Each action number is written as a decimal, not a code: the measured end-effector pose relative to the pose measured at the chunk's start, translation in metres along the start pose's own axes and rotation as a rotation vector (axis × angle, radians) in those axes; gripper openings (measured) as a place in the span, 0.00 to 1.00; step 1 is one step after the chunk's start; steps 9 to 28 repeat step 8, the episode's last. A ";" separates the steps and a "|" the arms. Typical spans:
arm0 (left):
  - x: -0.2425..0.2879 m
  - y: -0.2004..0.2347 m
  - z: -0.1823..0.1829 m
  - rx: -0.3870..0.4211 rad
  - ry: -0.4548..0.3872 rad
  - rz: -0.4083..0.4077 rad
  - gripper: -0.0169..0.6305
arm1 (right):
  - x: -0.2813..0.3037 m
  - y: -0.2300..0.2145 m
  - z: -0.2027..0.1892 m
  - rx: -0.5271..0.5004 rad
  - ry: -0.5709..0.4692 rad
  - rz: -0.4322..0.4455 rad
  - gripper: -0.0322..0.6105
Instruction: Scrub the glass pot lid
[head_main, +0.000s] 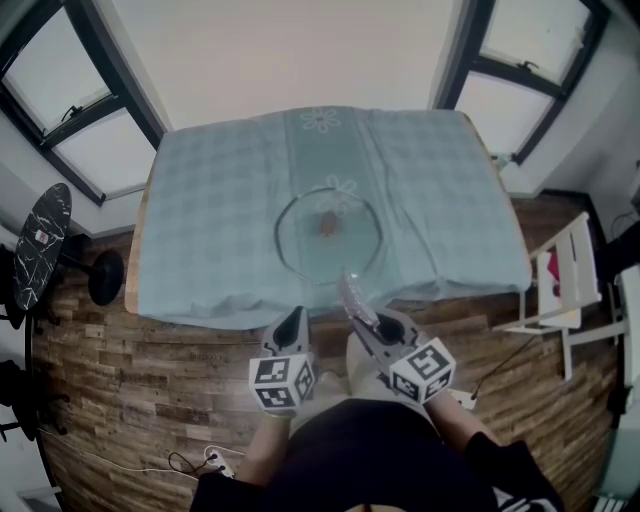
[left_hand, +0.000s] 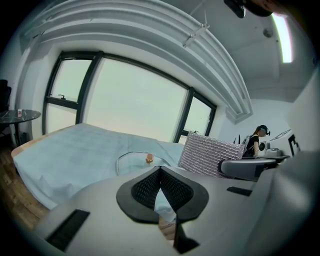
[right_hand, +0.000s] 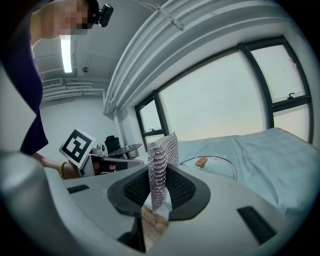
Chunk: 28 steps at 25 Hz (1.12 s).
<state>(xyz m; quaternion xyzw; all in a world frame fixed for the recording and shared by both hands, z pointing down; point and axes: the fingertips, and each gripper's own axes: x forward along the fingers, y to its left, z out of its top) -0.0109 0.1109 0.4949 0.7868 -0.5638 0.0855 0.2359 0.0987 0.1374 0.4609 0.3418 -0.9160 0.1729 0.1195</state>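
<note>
Surface: table (head_main: 133, 272) under a pale blue checked cloth (head_main: 220, 200), draped in folds over the near edge, flower print down the middle strip. Wooden plank floor (head_main: 120, 380) all around. Dark-framed windows (head_main: 70, 90) at far left and far right. Round dark side table (head_main: 40, 245) to the left, white chair (head_main: 572, 270) to the right, cables (head_main: 190, 462) on the floor near left.

Glass pot lid (head_main: 328, 238) flat on the cloth, mid-table towards the near side, brownish knob (head_main: 327, 226) up.

Hard to make out: lid glass nearly see-through, only rim and knob readable. Table legs hidden by the cloth. Forearms cut off at the bottom of the head view. Second person (left_hand: 256, 139) small and far, at the right of the left gripper view.

Pose: both grippers side by side off the near table edge, over the floor, aimed at the table and tipped slightly down, clear of the lid. Left gripper (head_main: 292, 318) with jaws closed together, nothing between the pads. Right gripper (head_main: 362, 318) clamped on a silvery mesh scrubber (head_main: 350, 288), the sheet standing upright from between the pads, its top over the near cloth edge, short of the lid rim.
</note>
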 end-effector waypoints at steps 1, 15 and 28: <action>0.000 0.000 0.000 0.000 0.001 -0.001 0.03 | 0.000 -0.001 0.001 0.005 0.000 -0.003 0.17; 0.001 0.004 -0.006 -0.012 0.013 -0.005 0.03 | 0.004 -0.001 0.006 0.013 -0.006 -0.003 0.17; 0.001 0.004 -0.006 -0.012 0.013 -0.005 0.03 | 0.004 -0.001 0.006 0.013 -0.006 -0.003 0.17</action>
